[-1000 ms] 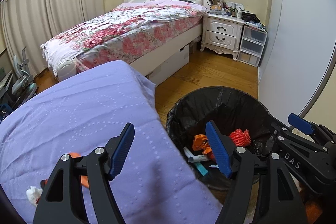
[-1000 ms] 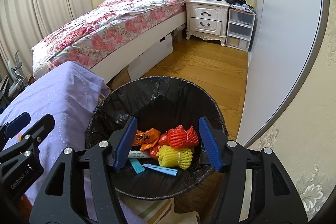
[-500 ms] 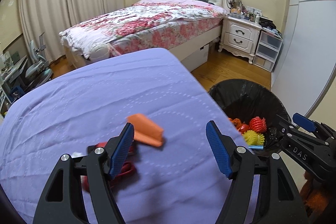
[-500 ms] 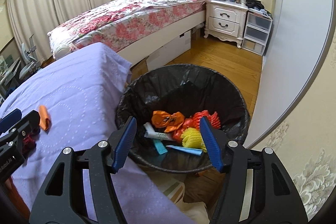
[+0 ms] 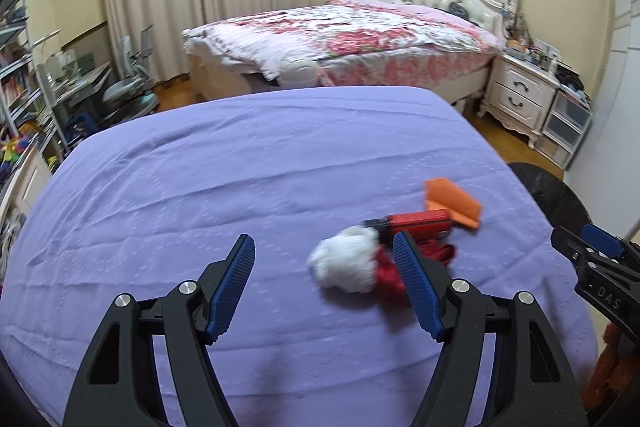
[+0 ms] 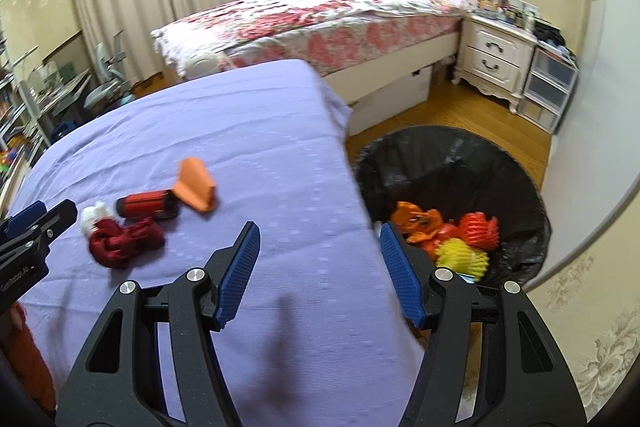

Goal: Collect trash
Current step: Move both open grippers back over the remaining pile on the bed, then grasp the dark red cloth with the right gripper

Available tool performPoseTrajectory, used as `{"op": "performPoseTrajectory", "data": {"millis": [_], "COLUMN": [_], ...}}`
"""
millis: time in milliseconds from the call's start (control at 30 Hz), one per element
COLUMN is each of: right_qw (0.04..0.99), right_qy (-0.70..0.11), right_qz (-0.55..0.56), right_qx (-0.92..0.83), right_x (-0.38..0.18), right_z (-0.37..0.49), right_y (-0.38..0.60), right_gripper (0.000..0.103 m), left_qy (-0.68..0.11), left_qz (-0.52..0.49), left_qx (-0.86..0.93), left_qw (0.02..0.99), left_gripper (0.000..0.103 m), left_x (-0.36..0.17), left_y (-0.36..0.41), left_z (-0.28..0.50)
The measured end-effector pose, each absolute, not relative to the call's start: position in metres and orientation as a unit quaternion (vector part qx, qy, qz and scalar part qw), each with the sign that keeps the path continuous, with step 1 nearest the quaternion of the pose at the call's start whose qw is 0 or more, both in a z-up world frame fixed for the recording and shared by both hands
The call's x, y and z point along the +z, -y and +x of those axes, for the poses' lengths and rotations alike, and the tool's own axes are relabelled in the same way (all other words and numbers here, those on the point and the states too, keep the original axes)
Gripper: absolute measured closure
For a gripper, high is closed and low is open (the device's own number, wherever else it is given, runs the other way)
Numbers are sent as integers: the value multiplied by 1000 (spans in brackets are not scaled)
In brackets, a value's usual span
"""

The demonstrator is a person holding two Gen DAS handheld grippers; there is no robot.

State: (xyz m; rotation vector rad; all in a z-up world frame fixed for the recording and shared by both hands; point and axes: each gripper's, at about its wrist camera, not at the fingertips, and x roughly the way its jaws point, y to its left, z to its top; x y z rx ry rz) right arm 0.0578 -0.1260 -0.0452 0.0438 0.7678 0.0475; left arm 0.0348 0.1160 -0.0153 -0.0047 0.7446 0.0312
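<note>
Hovering released and empty, the left tool (image 5: 324, 283) and right tool (image 6: 318, 269) overlook a white wad (image 5: 346, 263), red wrappers (image 6: 126, 241) and orange paper (image 6: 196, 185) on the lilac-clothed surface (image 5: 240, 187), beside the black-lined bin (image 6: 452, 163).

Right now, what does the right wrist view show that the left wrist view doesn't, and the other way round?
Only the right wrist view shows what is inside the trash bin: orange wrappers, red and yellow foam nets. Only the left wrist view shows the white wad clearly, though blurred. Both show the purple cloth, orange paper, red can, red rag and bed.
</note>
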Motion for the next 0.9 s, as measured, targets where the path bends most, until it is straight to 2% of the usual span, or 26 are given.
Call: {"op": "performPoseTrajectory", "data": {"millis": [400,467,567,900], "right_qw": [917,915,912,908], "right_qy": [-380,-381,-383,-398], "right_qz": [-35,-42,-53,-62], "right_qx": [115,129,140,117], "right_x": [-42,-42,-45,-60], "right_z": [48,46,47,52], "right_y": [31,18,2,1], "right_gripper": [42,34,33,33], "left_qy": [-366,-367,-370,-379], "left_qz": [-41,-45,-53,-62], "left_qx": [84,89,97,90], "left_qw": [926,925,923,919], "left_gripper": [33,33,33,33], "left_x": [-23,-24,-28,-36], "left_y": [-187,-193,-204,-208], "left_z": [16,14,12,13]}}
